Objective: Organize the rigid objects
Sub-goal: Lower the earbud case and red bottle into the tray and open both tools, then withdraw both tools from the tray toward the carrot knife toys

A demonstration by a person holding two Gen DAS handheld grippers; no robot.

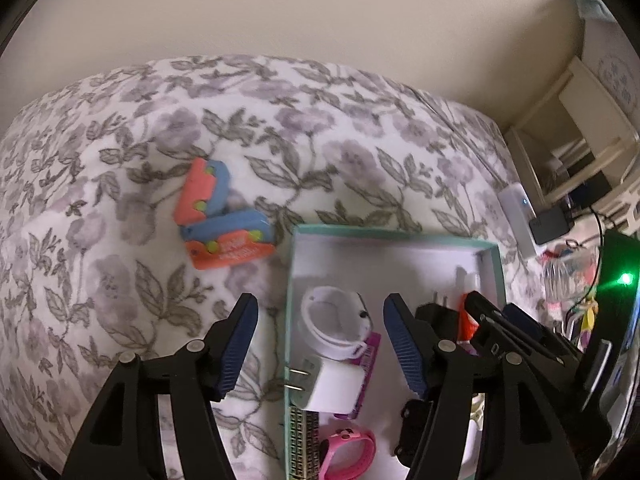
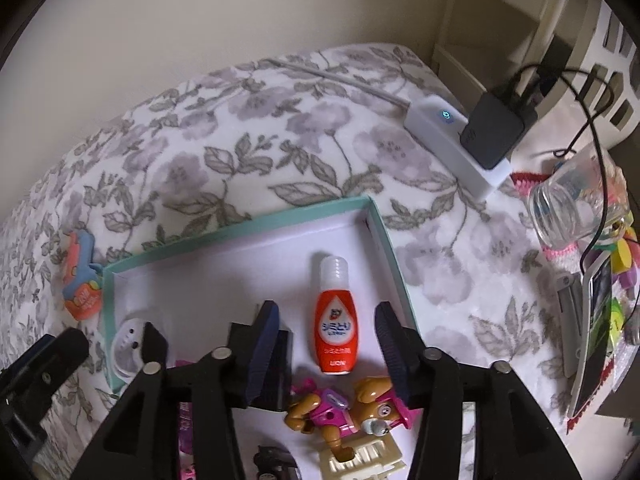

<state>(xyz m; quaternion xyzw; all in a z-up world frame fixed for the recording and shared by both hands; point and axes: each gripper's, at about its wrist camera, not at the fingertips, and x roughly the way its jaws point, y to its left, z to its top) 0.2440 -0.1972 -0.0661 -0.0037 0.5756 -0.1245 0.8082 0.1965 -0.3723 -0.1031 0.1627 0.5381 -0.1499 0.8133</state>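
Both empty: left gripper (image 1: 320, 344) spread wide over the teal-rimmed box (image 1: 394, 236), right gripper (image 2: 324, 346) spread above the orange bottle (image 2: 335, 330) inside it. Still outside, just left of the box's far corner: the orange-and-blue plastic toy (image 1: 222, 220) on soft floral bedding. Probably next: reach left, pinch across the hard, blocky body, lift clear of the thin cardboard rim.

Orange-and-blue plastic folding toy (image 1: 222, 216): bent at an angle, lying on floral bedding, just outside the box's far-left corner.
Shallow teal-rimmed cardboard box (image 1: 400, 235): open, holding white coiled band (image 1: 334, 326), white plug adapter (image 1: 332, 386), pink watch (image 1: 348, 454), orange squeeze bottle (image 2: 335, 320) lying flat, brown-and-pink toy dog (image 2: 352, 410).
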